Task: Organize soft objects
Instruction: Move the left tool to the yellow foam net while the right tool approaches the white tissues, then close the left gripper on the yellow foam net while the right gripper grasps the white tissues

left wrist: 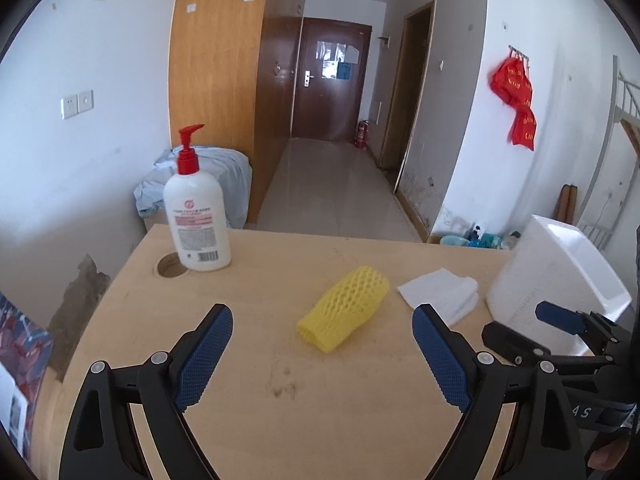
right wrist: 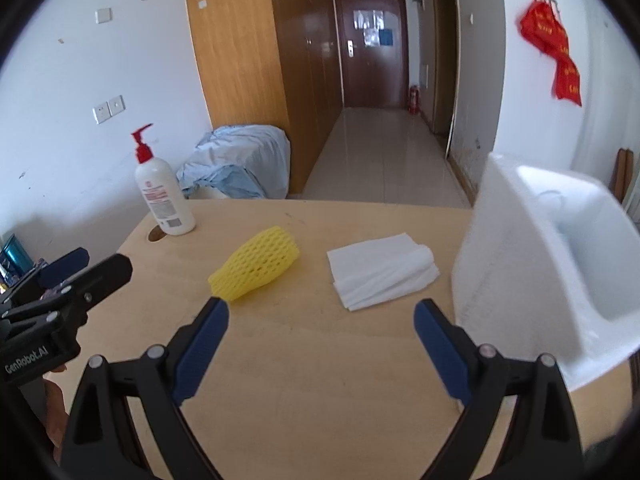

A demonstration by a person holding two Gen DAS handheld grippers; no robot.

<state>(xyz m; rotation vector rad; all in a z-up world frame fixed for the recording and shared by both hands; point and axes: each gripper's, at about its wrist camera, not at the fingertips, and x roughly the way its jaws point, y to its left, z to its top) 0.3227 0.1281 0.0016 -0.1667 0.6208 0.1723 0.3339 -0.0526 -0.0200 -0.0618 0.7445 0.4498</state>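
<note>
A yellow foam net sleeve lies on its side in the middle of the pale wooden table. To its right rests a folded white cloth. A white foam box stands at the table's right end. My left gripper is open and empty, hanging just short of the sleeve. My right gripper is also open and empty, in front of the gap between sleeve and cloth. Each gripper shows at the edge of the other's view.
A white pump bottle with a red top stands at the far left corner beside a round cable hole. A bundle of pale blue fabric lies behind the table. A hallway leads to a dark door.
</note>
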